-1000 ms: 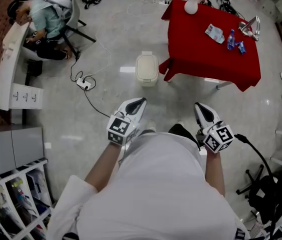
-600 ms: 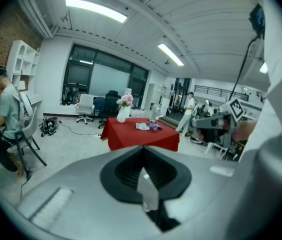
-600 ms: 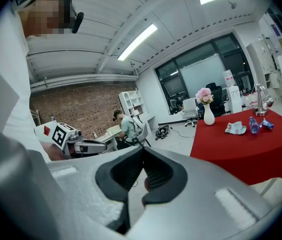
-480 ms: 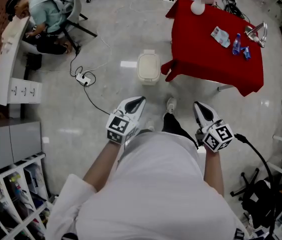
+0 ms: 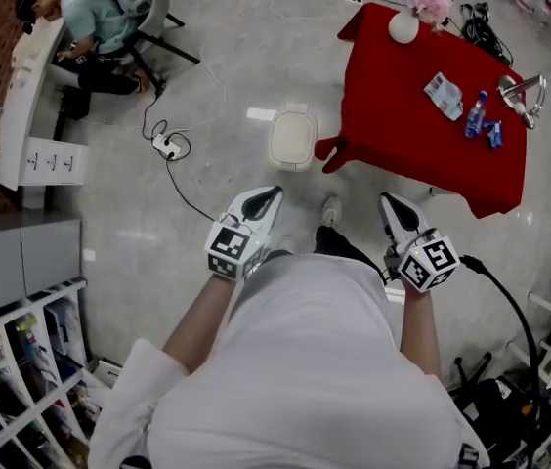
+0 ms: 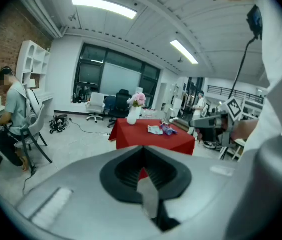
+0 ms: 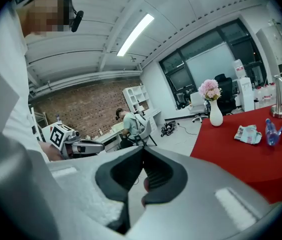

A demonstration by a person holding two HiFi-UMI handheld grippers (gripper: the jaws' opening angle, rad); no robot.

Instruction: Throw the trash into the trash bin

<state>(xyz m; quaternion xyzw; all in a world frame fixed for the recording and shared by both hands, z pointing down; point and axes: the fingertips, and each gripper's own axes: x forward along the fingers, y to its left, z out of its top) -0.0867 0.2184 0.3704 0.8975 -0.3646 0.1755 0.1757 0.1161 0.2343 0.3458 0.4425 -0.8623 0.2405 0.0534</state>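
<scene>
My left tongs [image 5: 274,195] and right tongs [image 5: 389,201] pressed together; rounded cream bin [image 5: 292,140] beside red-draped counter [image 5: 422,135], slightly nearer than before.

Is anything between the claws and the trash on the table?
Nothing visible does. Only bare floor lies between the left claw, the right claw and the wrapper on the red table; the trash bin stands beside its corner.

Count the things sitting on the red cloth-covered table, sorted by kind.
White round vase with pink flowers: 1
Crumpled pale wrapper: 1
Blue plastic bottle: 1
Small blue packet: 1
Curved shiny metal object: 1
Total: 5
</scene>
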